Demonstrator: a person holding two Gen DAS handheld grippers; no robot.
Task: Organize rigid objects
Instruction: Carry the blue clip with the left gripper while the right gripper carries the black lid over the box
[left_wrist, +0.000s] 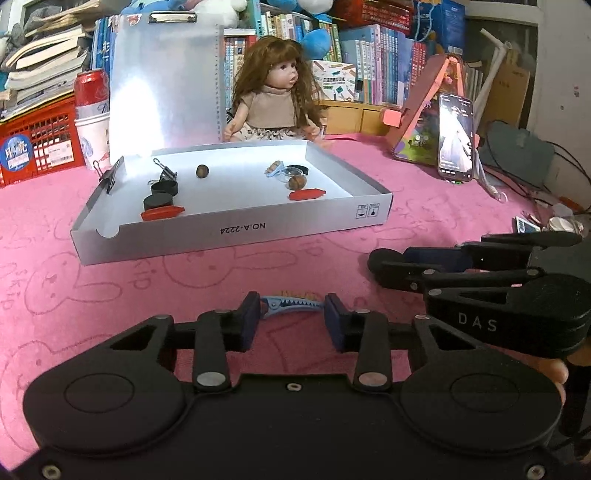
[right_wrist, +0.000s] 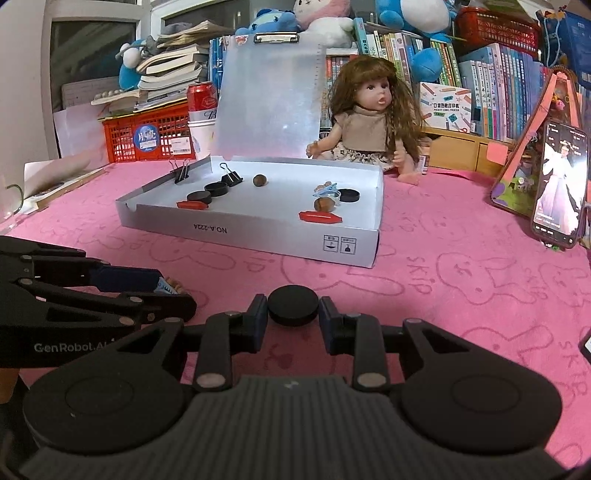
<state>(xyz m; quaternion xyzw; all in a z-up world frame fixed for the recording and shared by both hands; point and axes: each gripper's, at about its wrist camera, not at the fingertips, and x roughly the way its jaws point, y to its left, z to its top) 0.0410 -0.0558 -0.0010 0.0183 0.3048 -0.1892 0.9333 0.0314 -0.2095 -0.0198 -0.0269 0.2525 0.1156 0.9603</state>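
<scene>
A blue hair clip lies on the pink cloth between the pads of my left gripper; the pads touch its two ends. My right gripper has its pads against a black round puck on the cloth. The right gripper also shows in the left wrist view, and the left gripper in the right wrist view with the clip in it. The grey shallow box holds black pucks, red capsules, walnuts, binder clips and another blue clip.
A doll sits behind the box, with a clipboard leaning at its back wall. A phone on a pink stand is at the right. A red crate, a can and books line the back.
</scene>
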